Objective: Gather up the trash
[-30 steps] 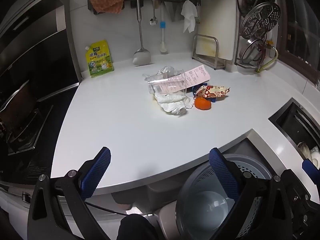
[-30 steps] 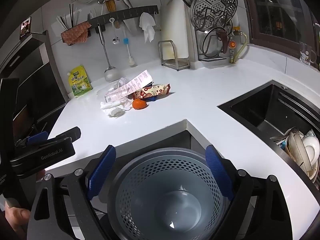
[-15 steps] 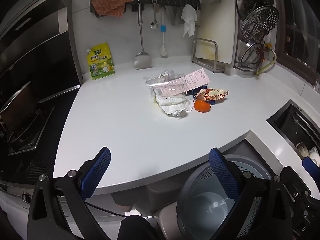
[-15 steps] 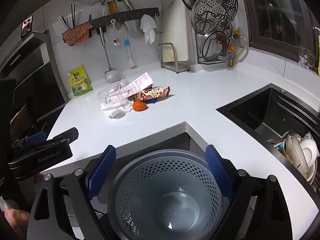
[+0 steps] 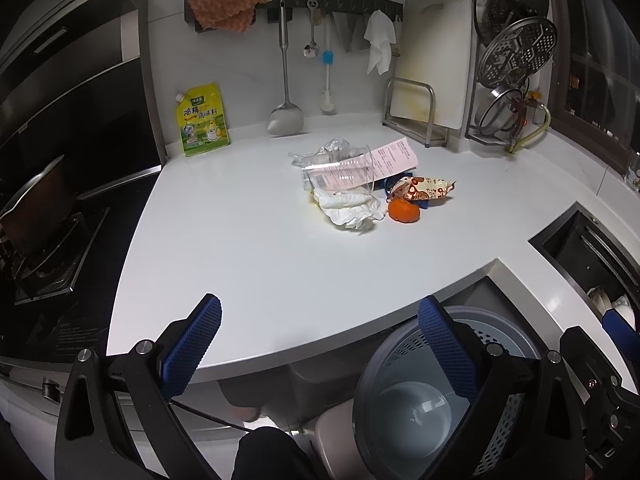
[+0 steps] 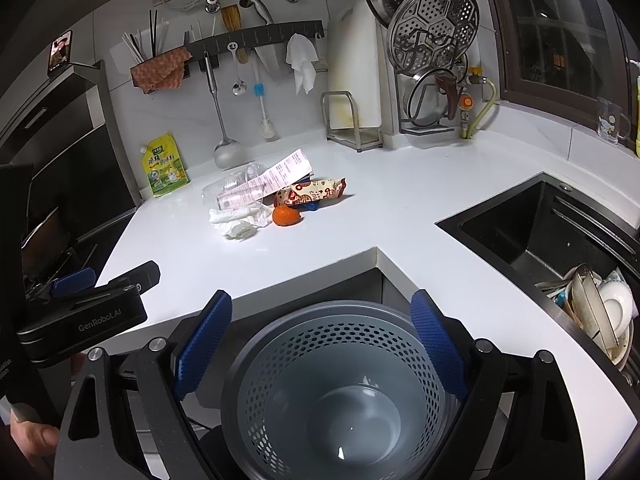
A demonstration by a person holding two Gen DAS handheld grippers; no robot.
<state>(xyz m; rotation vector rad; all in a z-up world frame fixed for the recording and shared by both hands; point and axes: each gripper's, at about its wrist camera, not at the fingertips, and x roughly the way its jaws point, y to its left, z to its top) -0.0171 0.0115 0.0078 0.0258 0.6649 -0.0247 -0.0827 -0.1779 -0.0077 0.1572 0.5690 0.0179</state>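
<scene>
White counter (image 5: 248, 248), clustered trash (image 5: 360, 192)

Dim, cool indoor light on a bright white countertop (image 5: 256, 248); sharp centre (edges bend and darken)

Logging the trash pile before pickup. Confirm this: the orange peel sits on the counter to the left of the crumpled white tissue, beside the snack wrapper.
Not quite. The orange peel lies to the right of the crumpled white tissue, not the left. The left wrist view shows it, and the right wrist view agrees. It is indeed on the counter, beside the snack wrapper.
</scene>
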